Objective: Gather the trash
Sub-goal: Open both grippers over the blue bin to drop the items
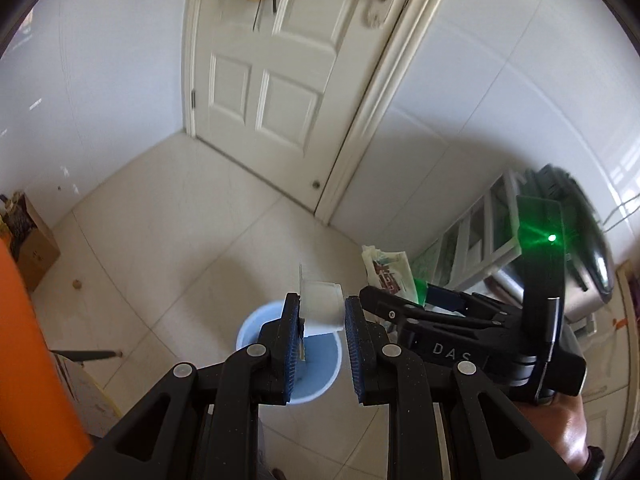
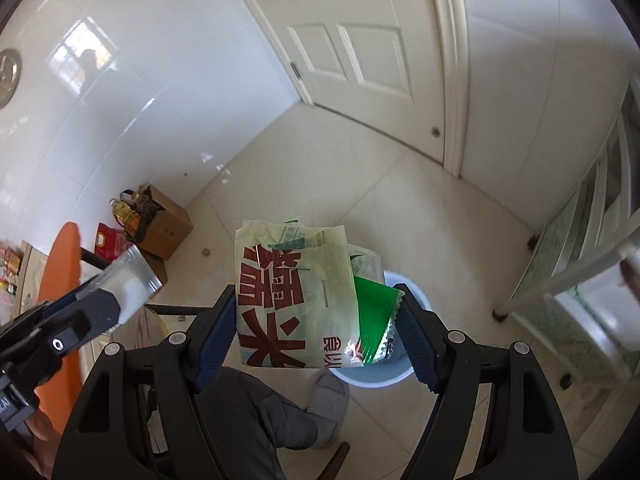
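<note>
The left claw pinches a small clear plastic cup between its blue pads, and its own view shows the pale blue bin on the floor directly below and just ahead of the fingertips. The right wrist view shows that same cup from the side, sticking out past the left claw with something white in its lower part, a detail the left view does not make clear. The right claw is clamped on a pale bag with large red characters and a green foil wrapper tucked against the right-hand pad; the blue bin lies below and behind them, mostly hidden. From the left view only the top of that bag peeks above the right claw. Only the right view shows the person's dark trouser leg and grey slipper beneath the claw, and a cardboard box far left by the wall.
</note>
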Demonstrator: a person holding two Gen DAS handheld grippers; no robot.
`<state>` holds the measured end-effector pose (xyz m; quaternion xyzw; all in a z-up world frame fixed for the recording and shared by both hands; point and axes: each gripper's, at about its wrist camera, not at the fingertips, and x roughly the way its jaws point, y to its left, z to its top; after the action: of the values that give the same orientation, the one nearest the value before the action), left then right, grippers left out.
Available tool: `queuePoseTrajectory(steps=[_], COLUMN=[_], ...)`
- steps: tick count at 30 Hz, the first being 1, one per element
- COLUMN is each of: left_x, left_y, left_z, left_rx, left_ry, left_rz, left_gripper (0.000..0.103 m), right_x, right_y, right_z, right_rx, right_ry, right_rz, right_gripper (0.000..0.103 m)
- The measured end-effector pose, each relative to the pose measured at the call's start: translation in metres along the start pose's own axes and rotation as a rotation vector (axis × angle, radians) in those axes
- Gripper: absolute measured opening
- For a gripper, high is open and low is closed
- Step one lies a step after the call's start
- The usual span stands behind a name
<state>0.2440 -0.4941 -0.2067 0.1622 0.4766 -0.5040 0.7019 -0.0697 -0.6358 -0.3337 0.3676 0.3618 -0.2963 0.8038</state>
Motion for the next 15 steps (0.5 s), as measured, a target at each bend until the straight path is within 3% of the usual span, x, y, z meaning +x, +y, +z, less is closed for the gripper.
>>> queuePoseTrajectory(steps=[5,6,10,15], left_x=[0.052,0.061,0.082,0.08], left_y=[0.006,0.006,0.005,-0.001], left_z=[0.027,0.035,0.06,0.066], left_rx=[-0.011,-0.01,-0.01,-0.012], left_ry=[0.105,0.118,0.133,0.117], left_rz=[0.02,0.019,0.065,0.095], left_gripper=[0.022,0.026,0.069,0.076], right_x=[0.042,0.049,0.064,0.058], right_y=[-0.03,-0.034,-0.047,-0.052], right_z=[0.001,0.0,-0.001,-0.007], right_rx=[0.103,0.122,0.176,0.204], right_ry=[0.067,0.081,0.105,0.086], right_rz=[0.021,0.023,0.013,-0.015], right_gripper=[0.079,0.079,0.098,0.103])
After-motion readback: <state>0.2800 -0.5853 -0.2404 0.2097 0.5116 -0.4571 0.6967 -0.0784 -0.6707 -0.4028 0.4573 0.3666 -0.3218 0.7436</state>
